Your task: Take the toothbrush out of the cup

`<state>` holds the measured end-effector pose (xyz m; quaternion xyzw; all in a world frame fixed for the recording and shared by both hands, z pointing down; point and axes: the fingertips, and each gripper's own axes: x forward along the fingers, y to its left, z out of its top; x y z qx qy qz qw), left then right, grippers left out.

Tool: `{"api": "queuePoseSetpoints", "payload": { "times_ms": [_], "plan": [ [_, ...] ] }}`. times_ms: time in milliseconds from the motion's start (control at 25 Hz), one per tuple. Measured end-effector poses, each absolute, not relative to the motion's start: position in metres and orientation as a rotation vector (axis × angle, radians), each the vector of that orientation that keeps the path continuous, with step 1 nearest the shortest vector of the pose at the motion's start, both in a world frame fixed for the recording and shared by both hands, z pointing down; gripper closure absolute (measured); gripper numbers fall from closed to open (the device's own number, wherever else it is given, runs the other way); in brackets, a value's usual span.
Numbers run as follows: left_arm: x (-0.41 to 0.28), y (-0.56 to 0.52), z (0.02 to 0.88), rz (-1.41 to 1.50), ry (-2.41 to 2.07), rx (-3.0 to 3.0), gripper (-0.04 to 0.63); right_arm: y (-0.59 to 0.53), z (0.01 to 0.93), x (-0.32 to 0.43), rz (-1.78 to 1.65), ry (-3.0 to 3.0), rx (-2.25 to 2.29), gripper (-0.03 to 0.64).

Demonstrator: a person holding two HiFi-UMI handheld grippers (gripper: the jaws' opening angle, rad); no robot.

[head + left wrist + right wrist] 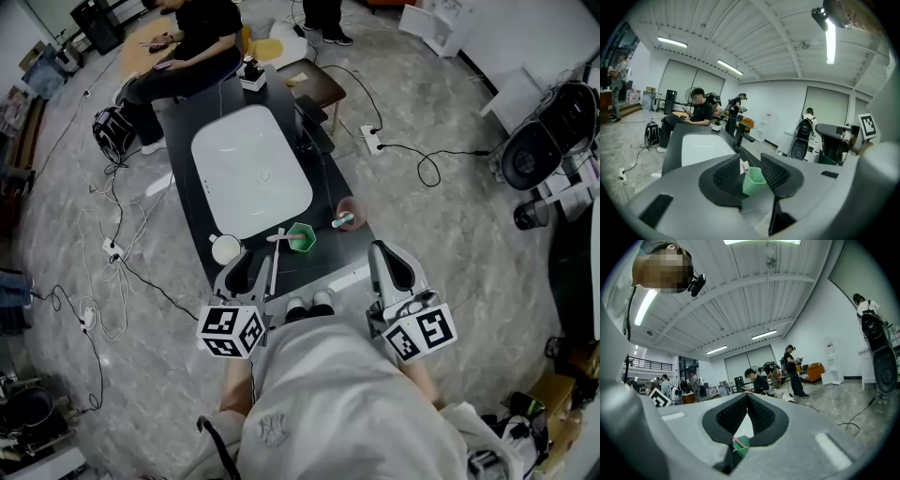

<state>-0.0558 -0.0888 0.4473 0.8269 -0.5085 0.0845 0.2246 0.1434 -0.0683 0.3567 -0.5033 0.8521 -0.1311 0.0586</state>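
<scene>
A green cup (302, 237) stands near the front edge of the black table (187, 122), with a pink toothbrush (281, 238) leaning out of it to the left. My left gripper (258, 261) sits just short of the cup with its jaws open. In the left gripper view the cup (753, 180) and the brush (746, 169) show in the gap between the left gripper's (750, 158) pads, untouched. My right gripper (382, 251) hovers at the table's front right corner, its jaws shut and empty. In the right gripper view the cup (742, 445) peeks out below the right gripper's (746, 397) closed jaws.
A white cup (226, 248) stands left of the green one. A pink cup (353, 208) holding a teal brush (341, 222) stands to its right. A white sink basin (251, 169) fills the table's middle. A person (192, 42) sits at the far end. Cables (112, 248) lie on the floor.
</scene>
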Motion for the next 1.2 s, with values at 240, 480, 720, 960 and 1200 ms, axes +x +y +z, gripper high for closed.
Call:
{"api": "queuePoseSetpoints", "payload": {
  "times_ms": [240,480,720,960,1200],
  "plan": [
    [-0.035,-0.111,0.501,0.340,-1.330,2.212,0.423,-0.069,0.364,0.155,-0.421,2.562,-1.563,0.611],
    [-0.025,-0.130,0.539,0.400,-1.301,2.156,0.420,-0.071,0.368,0.172,-0.437,2.530,-1.621,0.611],
    [-0.014,-0.140,0.542,0.400,-1.290,2.169,0.422,-0.072,0.370,0.187,-0.441,2.496,-1.671,0.611],
    [-0.016,-0.142,0.540,0.439,-1.348,2.189,0.525,-0.069,0.372,0.194,-0.451,2.483,-1.695,0.611],
    [-0.016,-0.141,0.531,0.410,-1.377,2.202,0.555,-0.066,0.370,0.196,-0.442,2.482,-1.691,0.611]
  ]
}}
